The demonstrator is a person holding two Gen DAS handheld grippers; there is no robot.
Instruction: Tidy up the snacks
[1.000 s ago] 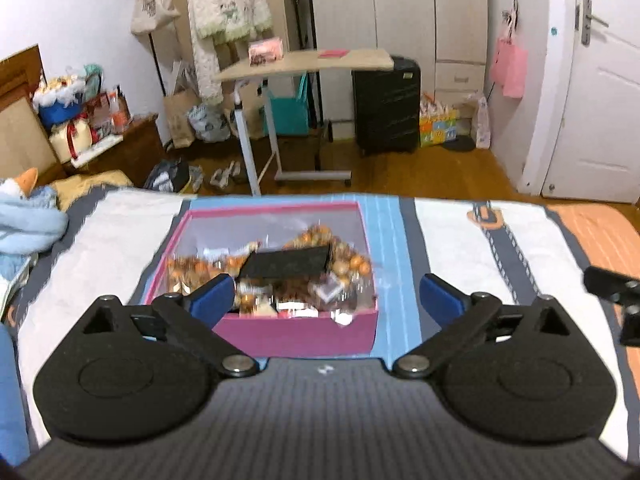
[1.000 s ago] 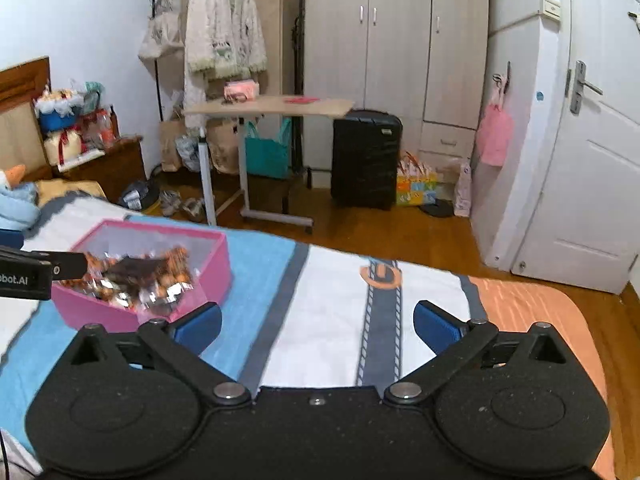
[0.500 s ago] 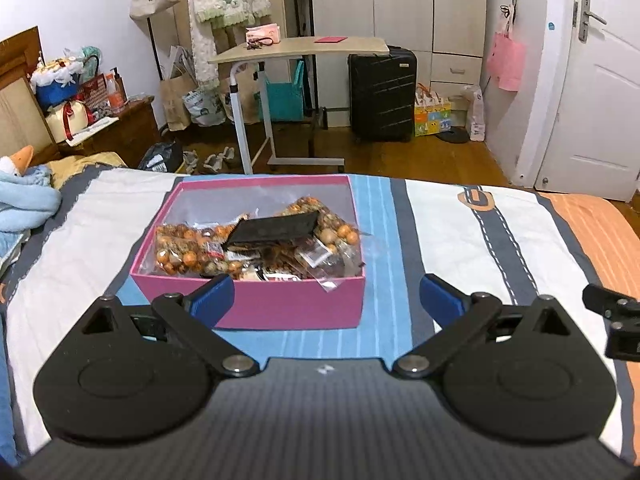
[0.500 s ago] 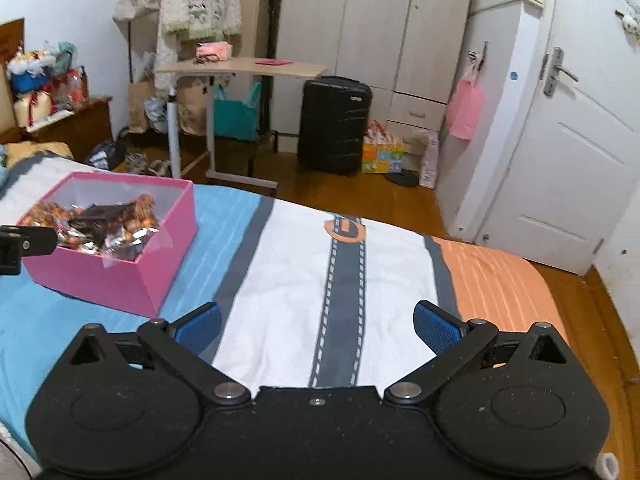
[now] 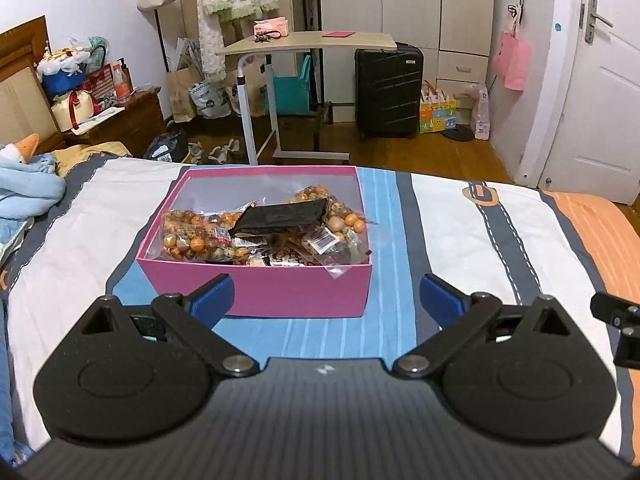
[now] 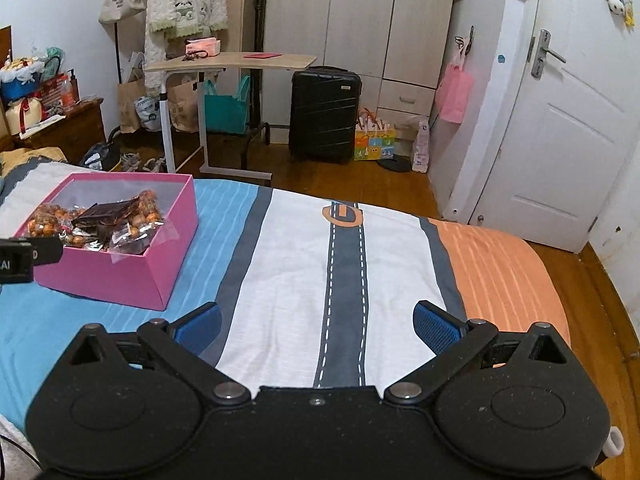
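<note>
At twelve o'clock, my spread, empty left gripper (image 5: 326,294) faces the pink cardboard box (image 5: 260,290) already holding snack packets (image 5: 264,232); right gripper (image 6: 316,326) also apart, nothing left loose.

Pink snack box (image 6: 120,276) left of spread fingers (image 6: 198,326)

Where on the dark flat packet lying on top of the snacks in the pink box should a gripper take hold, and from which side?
Probably the dark packet by its raised near-left corner, coming from above. It lies flat and tilted on the bagged nuts inside the pink box, whose walls block any side approach. Both the left gripper and the right gripper are open and empty.
</note>
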